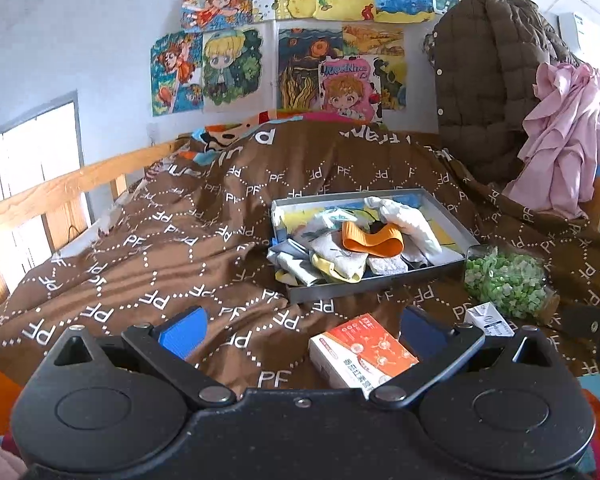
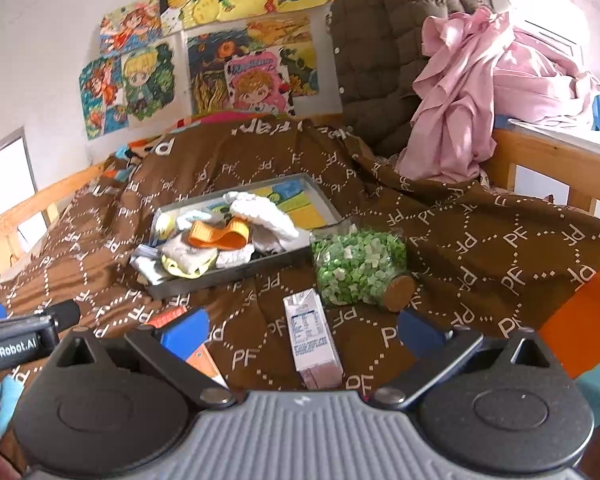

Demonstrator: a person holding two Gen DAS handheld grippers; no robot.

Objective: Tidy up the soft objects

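Brown bedspread (image 1: 180, 248), sock-heaped tray (image 1: 380, 282)

Orange-and-white box (image 1: 362, 354): near corner hidden behind left gripper body; in right wrist view mostly hidden behind gripper finger, print too small to read. Milk carton (image 2: 312, 338): label text too small to read; in left wrist view only far end shows. Gray tray (image 1: 380, 284): floor largely covered by sock pile (image 1: 340, 258). Wall drawings (image 1: 300, 40): top row cut off by upper edge. Pink cloth (image 1: 564, 136): right side cut off by picture edge.
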